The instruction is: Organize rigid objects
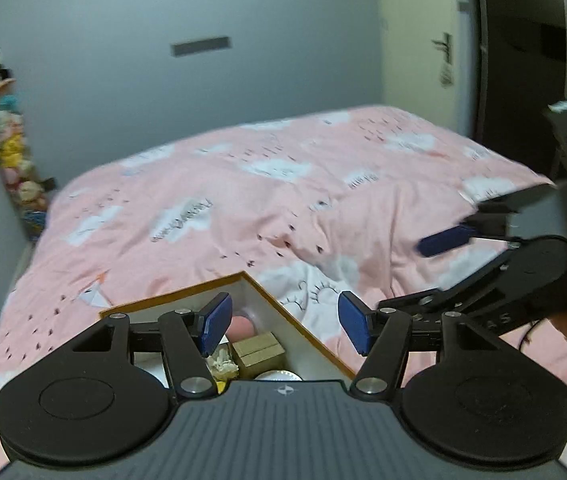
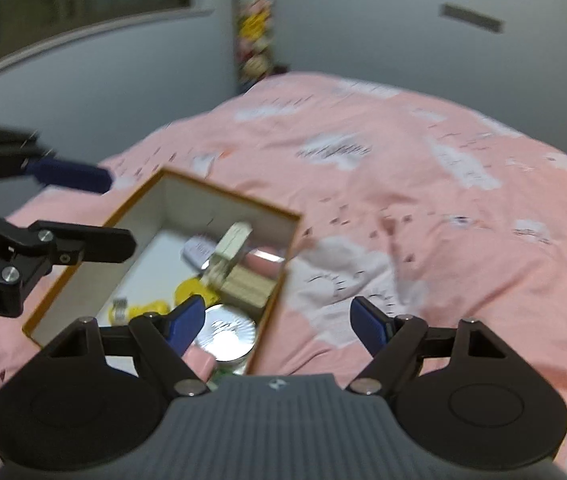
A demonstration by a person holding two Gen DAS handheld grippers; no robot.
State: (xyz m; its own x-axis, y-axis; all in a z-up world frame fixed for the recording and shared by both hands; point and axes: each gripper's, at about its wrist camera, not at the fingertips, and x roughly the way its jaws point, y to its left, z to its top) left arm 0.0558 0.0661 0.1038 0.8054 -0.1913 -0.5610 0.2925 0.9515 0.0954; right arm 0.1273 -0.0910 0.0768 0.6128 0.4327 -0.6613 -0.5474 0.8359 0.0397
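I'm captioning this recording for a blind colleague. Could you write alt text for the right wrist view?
An open right gripper, holding nothing, hovers over an orange-edged box on a pink cloud-print bedspread. The box holds a round silver tin, a tan cardboard box, yellow items and other blurred small things. The left gripper reaches in from the left, above the box.

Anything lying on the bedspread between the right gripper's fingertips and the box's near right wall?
Nothing: in the right wrist view only bare pink bedspread lies between the open right gripper and the box wall. The round silver tin sits inside.

Open orange-rimmed box (image 2: 219, 196) (white inside) holds small items.
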